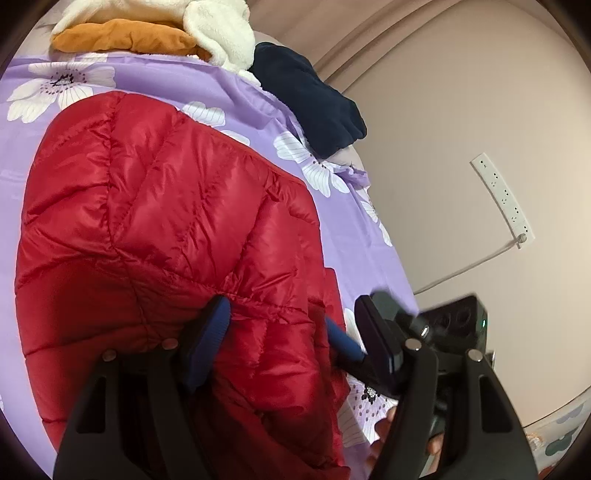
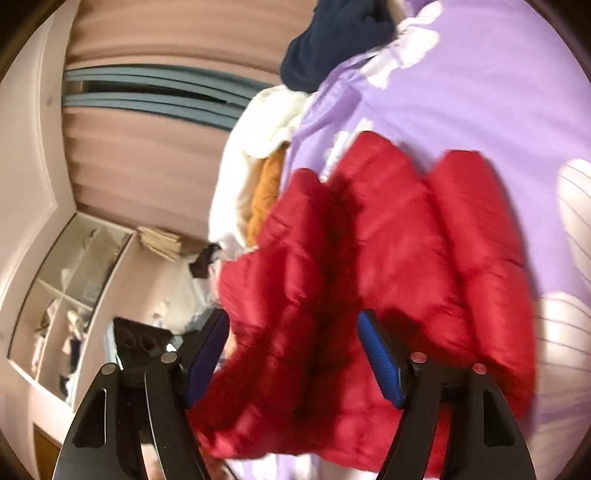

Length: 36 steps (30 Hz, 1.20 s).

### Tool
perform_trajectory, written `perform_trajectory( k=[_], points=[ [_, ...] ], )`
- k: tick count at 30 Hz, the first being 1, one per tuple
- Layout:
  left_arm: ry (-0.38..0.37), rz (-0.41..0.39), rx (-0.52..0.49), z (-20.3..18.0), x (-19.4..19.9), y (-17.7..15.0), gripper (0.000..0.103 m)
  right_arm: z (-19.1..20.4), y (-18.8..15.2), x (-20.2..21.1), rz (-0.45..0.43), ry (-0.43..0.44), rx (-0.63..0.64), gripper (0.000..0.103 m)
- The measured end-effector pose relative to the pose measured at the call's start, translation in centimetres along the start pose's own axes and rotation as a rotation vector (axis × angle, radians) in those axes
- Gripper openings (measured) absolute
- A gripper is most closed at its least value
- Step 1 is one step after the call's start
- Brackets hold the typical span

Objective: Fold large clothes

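The red puffy jacket (image 1: 166, 229) lay bunched on the bed (image 1: 155, 77), right in front of both sets of fingers. The left gripper (image 1: 275, 328) and right gripper (image 2: 293, 354) stood open, holding nothing, probably having let go so the fold could settle.

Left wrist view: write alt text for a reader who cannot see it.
A red quilted puffer jacket lies on a purple floral bedsheet, with the left gripper open over its near edge and the right gripper beside it. At the far end sit orange, white fleece and navy garments.
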<state>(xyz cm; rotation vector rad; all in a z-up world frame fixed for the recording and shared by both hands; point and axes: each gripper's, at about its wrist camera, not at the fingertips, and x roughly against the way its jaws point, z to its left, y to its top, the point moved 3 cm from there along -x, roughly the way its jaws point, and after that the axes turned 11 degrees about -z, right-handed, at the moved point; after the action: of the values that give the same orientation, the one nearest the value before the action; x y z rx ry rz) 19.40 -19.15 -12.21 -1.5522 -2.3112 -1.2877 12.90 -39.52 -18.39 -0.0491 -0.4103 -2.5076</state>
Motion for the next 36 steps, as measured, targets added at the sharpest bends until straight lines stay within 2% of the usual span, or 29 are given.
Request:
perform_trajectory(
  k=[3,6,9,12,17,18,19,21,22,24,27,29,32,34,36],
  points=[
    [-0.066,-0.017,0.052,0.7,0.6,0.0,0.069,0.6,0.4,-1.9,0.035,0.047,-0.032,0.073],
    [-0.154,-0.038,0.1,1.5,1.4,0.2,0.069,0.2,0.1,-3.5,0.074,0.075,-0.122,0.073],
    [-0.147,-0.022,0.059,1.3,2.1,0.0,0.069,-0.1,-0.3,-4.1,0.13,0.079,-0.171,0.073],
    [-0.141,-0.001,-0.022,0.5,2.5,-0.2,0.069,0.9,-0.3,-4.3,0.203,0.054,-0.107,0.073],
    [-0.175,0.032,-0.043,0.6,2.2,-0.4,0.069,2.0,-0.5,-6.4,0.366,-0.044,0.025,0.073],
    [-0.177,0.034,-0.056,0.5,2.3,-0.5,0.069,2.0,-0.6,-6.7,0.383,-0.05,0.04,0.068],
    [-0.172,0.035,-0.07,0.6,2.5,-0.7,0.069,2.1,-0.7,-7.0,0.397,-0.075,0.072,0.053],
    [-0.182,0.035,-0.069,0.9,3.0,-0.8,0.069,2.4,-1.1,-7.3,0.411,-0.128,0.151,0.035],
    [-0.193,0.027,-0.06,0.9,3.6,-0.8,0.069,2.3,-1.3,-7.2,0.408,-0.147,0.176,0.03],
    [-0.211,0.006,-0.041,0.9,4.9,-0.5,0.069,3.0,-1.7,-6.9,0.379,-0.184,0.25,0.025],
    [-0.224,-0.051,-0.05,0.6,7.5,0.3,0.071,3.9,-1.9,-6.6,0.333,-0.208,0.284,0.023],
    [-0.212,-0.103,-0.074,0.4,9.4,0.9,0.071,4.7,-1.8,-5.8,0.297,-0.208,0.306,0.022],
    [-0.141,-0.187,-0.118,0.7,11.9,1.8,0.072,5.2,-0.9,-4.7,0.252,-0.187,0.324,0.022],
    [-0.007,-0.219,-0.171,1.1,12.4,2.2,0.072,5.1,-0.5,-4.1,0.224,-0.172,0.314,0.022],
    [0.124,-0.196,-0.203,1.7,11.6,2.1,0.071,4.3,-0.1,-3.4,0.209,-0.177,0.28,0.022]
  ],
)
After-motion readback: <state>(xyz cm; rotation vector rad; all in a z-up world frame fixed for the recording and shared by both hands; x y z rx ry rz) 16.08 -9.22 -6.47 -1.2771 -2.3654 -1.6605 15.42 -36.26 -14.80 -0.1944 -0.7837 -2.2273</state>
